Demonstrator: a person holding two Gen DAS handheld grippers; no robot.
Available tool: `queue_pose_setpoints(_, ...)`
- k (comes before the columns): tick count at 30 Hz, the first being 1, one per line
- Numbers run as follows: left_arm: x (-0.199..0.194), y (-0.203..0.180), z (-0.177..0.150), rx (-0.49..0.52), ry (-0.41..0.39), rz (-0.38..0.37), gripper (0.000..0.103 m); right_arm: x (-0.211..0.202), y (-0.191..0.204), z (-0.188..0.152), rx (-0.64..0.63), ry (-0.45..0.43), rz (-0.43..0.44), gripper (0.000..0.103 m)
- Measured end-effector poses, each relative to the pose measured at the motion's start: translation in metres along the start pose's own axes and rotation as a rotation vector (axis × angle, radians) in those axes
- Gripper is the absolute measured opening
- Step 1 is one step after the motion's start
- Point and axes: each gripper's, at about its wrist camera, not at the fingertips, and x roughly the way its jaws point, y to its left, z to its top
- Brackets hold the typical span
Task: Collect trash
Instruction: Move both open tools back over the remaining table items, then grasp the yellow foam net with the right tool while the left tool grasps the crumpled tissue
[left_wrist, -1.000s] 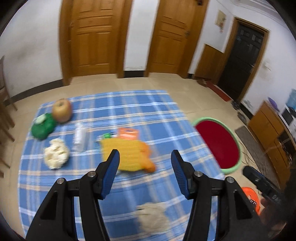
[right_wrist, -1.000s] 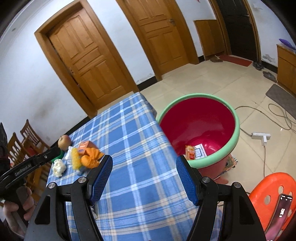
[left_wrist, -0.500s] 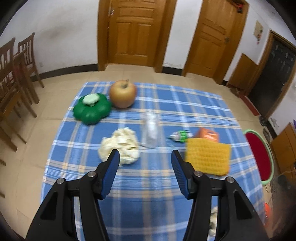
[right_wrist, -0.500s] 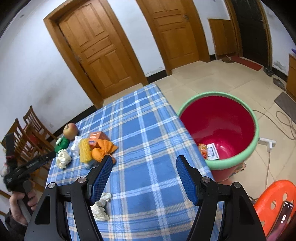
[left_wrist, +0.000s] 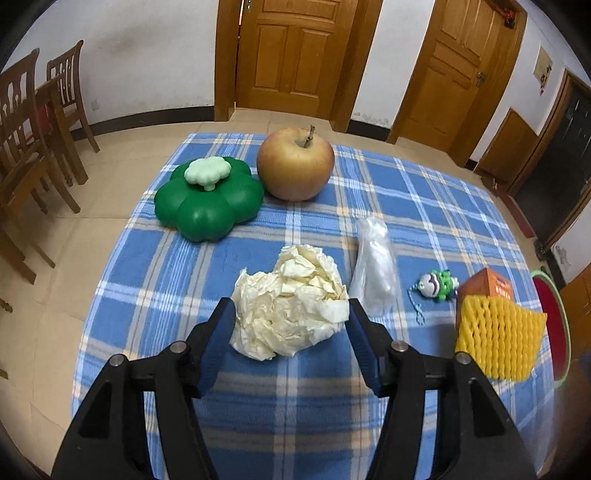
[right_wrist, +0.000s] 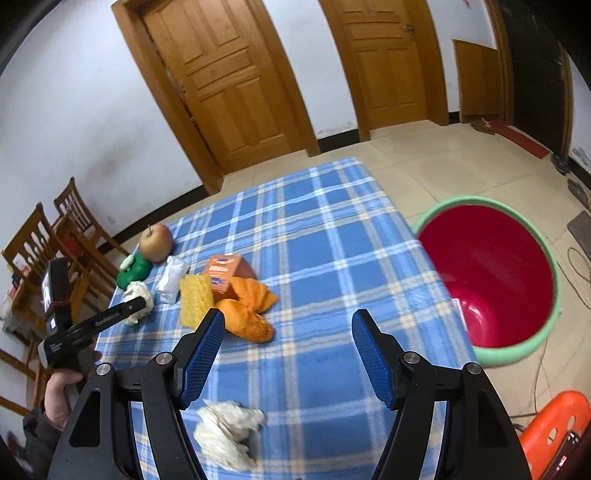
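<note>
A crumpled cream paper ball (left_wrist: 291, 302) lies on the blue plaid tablecloth (left_wrist: 424, 199). My left gripper (left_wrist: 291, 325) is open, its jaws on either side of the ball's near part, not closed on it. A clear plastic wrapper (left_wrist: 375, 266) lies just right of it. My right gripper (right_wrist: 288, 343) is open and empty above the cloth; a second crumpled white tissue (right_wrist: 227, 435) lies below it. The red bin with a green rim (right_wrist: 491, 273) stands on the floor right of the table. The left gripper shows at far left in the right wrist view (right_wrist: 122, 314).
An apple (left_wrist: 295, 162), a green flower-shaped lidded box (left_wrist: 207, 199), a small toy keychain (left_wrist: 437, 284), an orange carton (left_wrist: 493, 282), a yellow knit cloth (left_wrist: 498, 339) and an orange cloth (right_wrist: 251, 306) share the table. Wooden chairs (left_wrist: 33, 122) stand left; an orange stool (right_wrist: 550, 428) stands lower right.
My left gripper swung left from the yellow cloth and came down close around the cream paper ball. My right gripper turned left, away from the bin, over the table.
</note>
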Motion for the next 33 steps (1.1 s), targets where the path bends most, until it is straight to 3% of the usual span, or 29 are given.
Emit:
queue_pose_setpoints(7,0.003,0.01,0.003,-0.044,-0.044,-0.081,0.06,0.029,0.031,0.007,-0.053,0.033,0.046,0.072)
queue_pose_setpoints(12,0.009,0.018,0.003,-0.084,-0.057,-0.13,0.06,0.052,0.046,0.008,-0.053,0.049,0.028,0.071)
queue_pose_setpoints(18,0.007,0.026,0.002,-0.127,-0.066,-0.181,0.057,0.068,0.061,0.007,-0.036,0.06,0.051,0.053)
queue_pose_setpoints(24,0.01,0.033,0.001,-0.163,-0.064,-0.217,0.057,0.078,0.074,0.004,-0.037,0.066,0.064,0.043)
queue_pose_setpoints(30,0.009,0.034,0.001,-0.16,-0.066,-0.218,0.057,0.074,0.081,0.0,-0.041,0.05,0.087,0.013)
queue_pose_setpoints(33,0.009,0.035,0.001,-0.168,-0.067,-0.224,0.056,0.066,0.082,-0.001,-0.049,0.019,0.103,0.01)
